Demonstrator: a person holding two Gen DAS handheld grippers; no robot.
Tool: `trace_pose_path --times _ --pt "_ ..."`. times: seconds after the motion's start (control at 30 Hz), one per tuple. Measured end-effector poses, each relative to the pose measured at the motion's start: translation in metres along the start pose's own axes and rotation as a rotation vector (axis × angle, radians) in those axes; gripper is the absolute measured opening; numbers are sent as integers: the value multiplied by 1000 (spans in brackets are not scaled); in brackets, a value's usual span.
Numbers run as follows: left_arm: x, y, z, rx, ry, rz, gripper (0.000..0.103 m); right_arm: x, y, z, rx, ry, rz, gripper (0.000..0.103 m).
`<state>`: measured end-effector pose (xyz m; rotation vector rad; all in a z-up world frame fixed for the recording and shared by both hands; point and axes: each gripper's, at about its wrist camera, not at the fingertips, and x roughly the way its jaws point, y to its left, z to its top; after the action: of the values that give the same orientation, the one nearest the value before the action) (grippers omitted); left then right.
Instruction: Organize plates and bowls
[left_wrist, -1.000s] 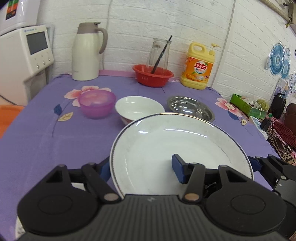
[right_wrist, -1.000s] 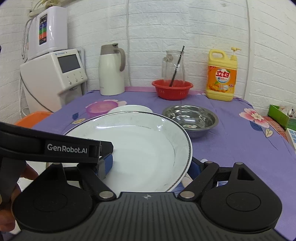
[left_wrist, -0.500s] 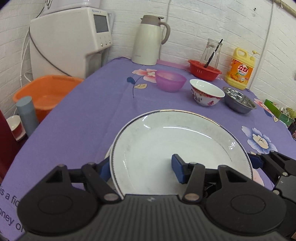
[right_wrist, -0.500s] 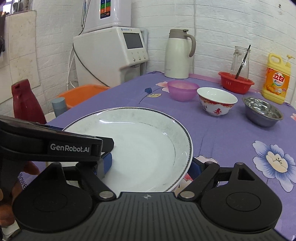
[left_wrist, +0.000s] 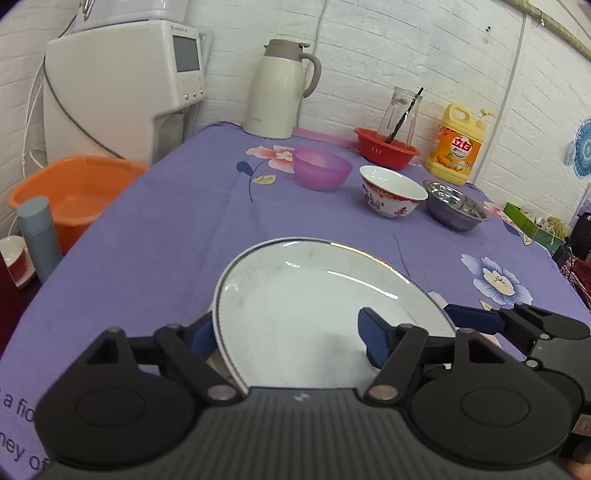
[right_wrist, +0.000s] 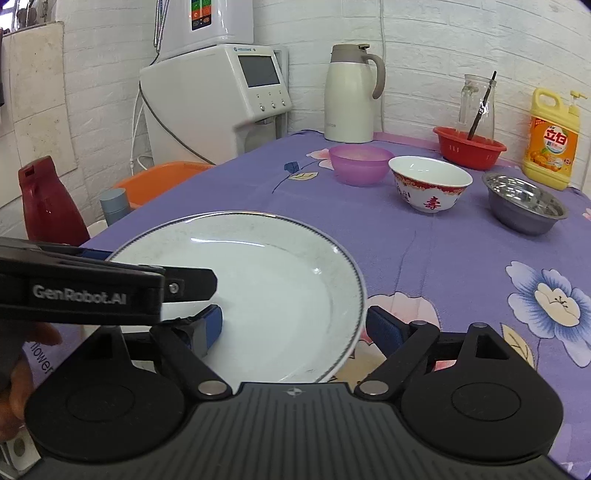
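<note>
A large white plate with a dark rim (left_wrist: 317, 295) is held by both grippers over the near end of the purple table. My left gripper (left_wrist: 288, 338) is shut on its left edge. My right gripper (right_wrist: 295, 326) is shut on its right edge. The plate also shows in the right wrist view (right_wrist: 266, 288). The rim of another white dish peeks out under it at the left (left_wrist: 216, 363). Farther back stand a purple plastic bowl (left_wrist: 321, 168), a white bowl with red pattern (left_wrist: 391, 192) and a steel bowl (left_wrist: 456, 205).
At the back stand a cream thermos jug (left_wrist: 280, 90), a red basket holding a glass jar (left_wrist: 386, 151) and a yellow detergent bottle (left_wrist: 456, 146). A white appliance (left_wrist: 125, 88), an orange basin (left_wrist: 70, 192) and a red bottle (right_wrist: 48, 199) stand left of the table.
Both grippers and the plate have pulled back from the bowls toward the near end of the table and sunk lower. The grip on the plate is unchanged.
</note>
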<state>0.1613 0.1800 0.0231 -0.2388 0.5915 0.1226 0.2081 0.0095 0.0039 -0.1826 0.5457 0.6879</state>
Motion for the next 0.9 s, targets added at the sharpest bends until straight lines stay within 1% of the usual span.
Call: trace_pose_path --times 0.07,0.17,0.2,0.27,0.33,0.4,0.47,0.53,0.67,0.77,0.9 --pt "1 -4 4 60 22 25 72 0 -3 1 7 -2 4 103" --pt "-2 -6 5 103 20 60 72 -1 -4 1 5 -4 5 103" --pt "-5 -7 5 116 1 72 72 -2 -4 0 4 -5 3 103" --pt "-15 -10 8 132 -62 137 72 -3 -9 0 16 -6 4 103" --pt "-22 -11 14 123 -111 155 72 -5 -14 -1 33 -14 -1 103" --pt "-25 -13 22 103 -134 119 72 -9 -23 1 60 -25 6 103" --pt "-22 -21 28 79 -128 71 72 -12 -33 3 92 -34 14 103" --pt "-16 -30 30 69 -116 10 72 -16 -45 5 108 -43 -5 103" --pt "6 -62 35 58 -61 -126 72 -27 -78 7 136 -58 -77 103" --pt "23 -85 38 61 -20 -203 72 -35 -112 8 167 -57 -139 103" --pt "47 -115 51 70 10 -282 72 -42 -158 13 176 -58 -236 103"
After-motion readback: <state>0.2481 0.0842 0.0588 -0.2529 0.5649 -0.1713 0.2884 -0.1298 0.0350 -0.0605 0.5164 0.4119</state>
